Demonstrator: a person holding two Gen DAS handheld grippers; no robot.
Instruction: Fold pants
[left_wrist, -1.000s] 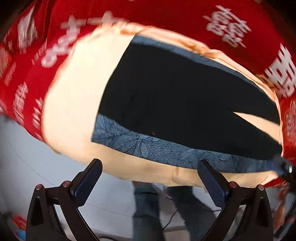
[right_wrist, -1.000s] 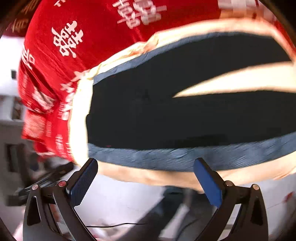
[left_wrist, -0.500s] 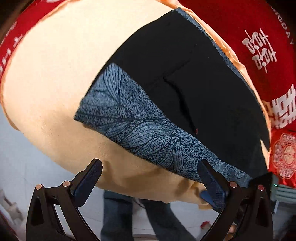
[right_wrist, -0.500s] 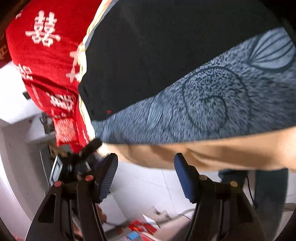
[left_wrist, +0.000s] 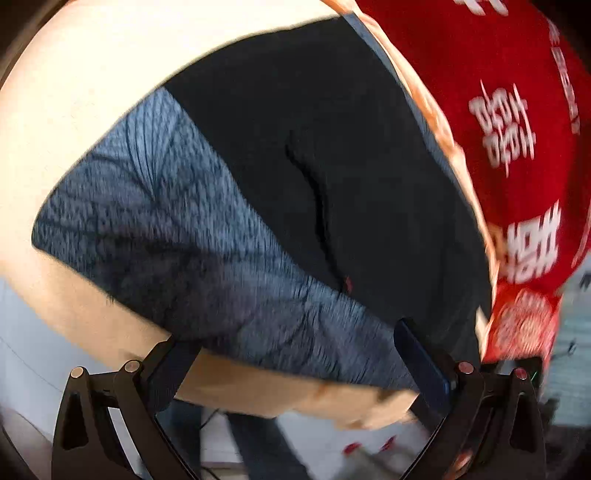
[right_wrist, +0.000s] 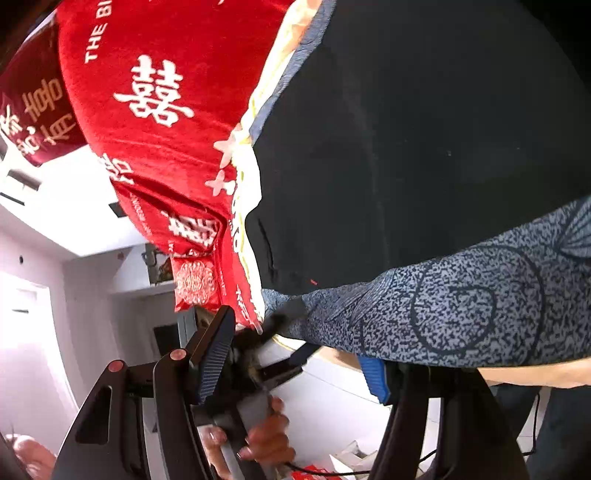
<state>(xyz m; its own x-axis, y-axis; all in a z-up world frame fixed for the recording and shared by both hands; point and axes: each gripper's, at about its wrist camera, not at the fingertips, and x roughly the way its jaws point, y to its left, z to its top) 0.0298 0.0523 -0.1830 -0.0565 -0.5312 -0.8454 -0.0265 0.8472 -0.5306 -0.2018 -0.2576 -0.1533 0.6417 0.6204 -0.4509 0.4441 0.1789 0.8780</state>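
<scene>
Starting stage by my read: black pants with blue-grey leaf-print side panels (left_wrist: 332, 177) lie flat and unfolded on a cream-covered bench (left_wrist: 74, 110); no fold made, all folds left. Left tool (left_wrist: 295, 362) wide open at the near hem, gripping nothing; right tool (right_wrist: 299, 365) open, empty, at the pants' corner.

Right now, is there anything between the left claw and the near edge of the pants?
Nothing visible. The left claw is open right at the patterned blue edge of the pants, which lie on the beige sheet. Only that sheet's edge shows between its fingers.
</scene>
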